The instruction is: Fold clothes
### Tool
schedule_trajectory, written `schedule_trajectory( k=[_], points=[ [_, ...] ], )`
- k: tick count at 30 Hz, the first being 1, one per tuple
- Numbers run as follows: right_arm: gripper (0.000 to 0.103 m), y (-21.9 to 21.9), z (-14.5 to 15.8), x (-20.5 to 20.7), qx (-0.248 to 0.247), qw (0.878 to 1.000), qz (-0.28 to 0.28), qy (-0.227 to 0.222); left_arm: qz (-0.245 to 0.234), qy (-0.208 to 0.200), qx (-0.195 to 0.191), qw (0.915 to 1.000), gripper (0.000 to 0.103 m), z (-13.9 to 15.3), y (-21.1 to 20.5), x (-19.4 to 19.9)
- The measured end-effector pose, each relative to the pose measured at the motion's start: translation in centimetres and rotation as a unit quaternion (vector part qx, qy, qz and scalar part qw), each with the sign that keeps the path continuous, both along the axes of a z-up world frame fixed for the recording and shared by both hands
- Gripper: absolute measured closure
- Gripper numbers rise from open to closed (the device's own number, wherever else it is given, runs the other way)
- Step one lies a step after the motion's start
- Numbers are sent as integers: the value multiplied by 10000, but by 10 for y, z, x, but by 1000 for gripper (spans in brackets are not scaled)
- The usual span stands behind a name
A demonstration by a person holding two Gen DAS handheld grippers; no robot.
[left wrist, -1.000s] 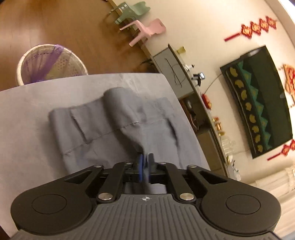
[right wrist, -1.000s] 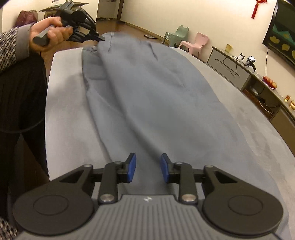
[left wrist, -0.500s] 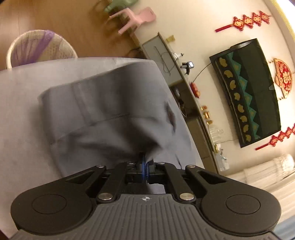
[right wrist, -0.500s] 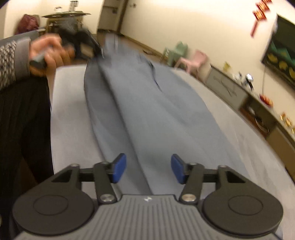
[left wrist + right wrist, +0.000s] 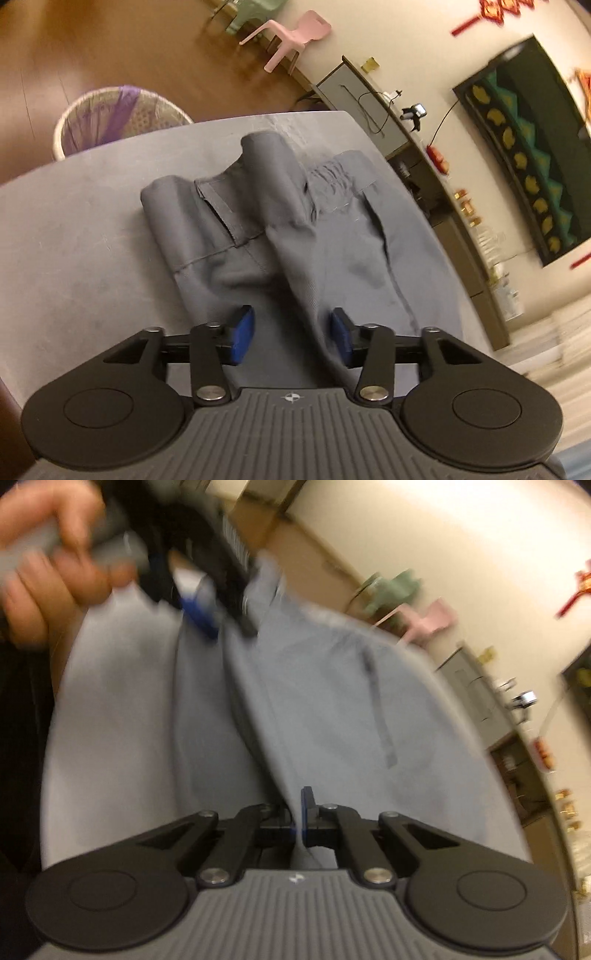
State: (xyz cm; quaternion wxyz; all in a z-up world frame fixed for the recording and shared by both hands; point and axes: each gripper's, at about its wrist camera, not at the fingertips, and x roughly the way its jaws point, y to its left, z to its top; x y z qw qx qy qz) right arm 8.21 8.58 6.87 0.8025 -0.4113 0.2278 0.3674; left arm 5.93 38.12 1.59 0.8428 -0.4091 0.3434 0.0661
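Now left tongs (image 5: 291, 334) spread over trousers (image 5: 295, 236) waistband edge; right tongs (image 5: 297, 818) pinching trouser fold.

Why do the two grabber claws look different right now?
The left gripper has its blue pads spread wide apart, with nothing between them. The right gripper has its pads squeezed together, pinching a fold of the grey trousers. Both are black with blue pads, and both hover over the same trousers.

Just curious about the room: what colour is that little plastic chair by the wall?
Pink. The chair shows best in the left wrist view.
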Motion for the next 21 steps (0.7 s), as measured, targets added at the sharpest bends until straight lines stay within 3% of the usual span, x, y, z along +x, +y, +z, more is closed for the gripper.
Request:
schedule_trajectory(
  k=[1,5,7,8,9,11,13,15,17,19,21],
  points=[
    [100,2,4,-18,39,9997,95,-238,-5,4,30,10000,49,1,1,1],
    [100,20,-49,-51,-786,9944,511,-493,-1,-32,174,9998,51,5,0,3],
    [100,22,-50,-51,-703,9951,416,-554,179,-326,176,9992,92,10,4,-7],
    [100,23,-51,-53,-732,9945,423,-620,268,-473,177,9984,101,12,6,-12],
    [99,22,-51,-57,-774,9931,485,-732,358,-619,178,9973,101,15,8,-16],
    [83,16,-44,-67,-654,9917,602,-932,644,-468,-62,9968,101,7,20,-19],
    [74,8,-31,-71,-247,9969,566,-478,873,-186,-327,9955,101,-4,32,-17],
    [73,0,-23,-60,210,9975,468,480,784,-184,-151,9966,100,0,27,-15],
    [73,-17,-17,-41,718,9892,155,1268,765,-181,75,9969,100,6,22,-15],
    [70,-43,-7,-26,1327,9728,-195,1887,722,-87,260,9970,100,7,18,-10],
    [55,-70,-7,-23,1491,9683,-441,1956,662,27,433,9969,100,7,14,-3]
  ],
)
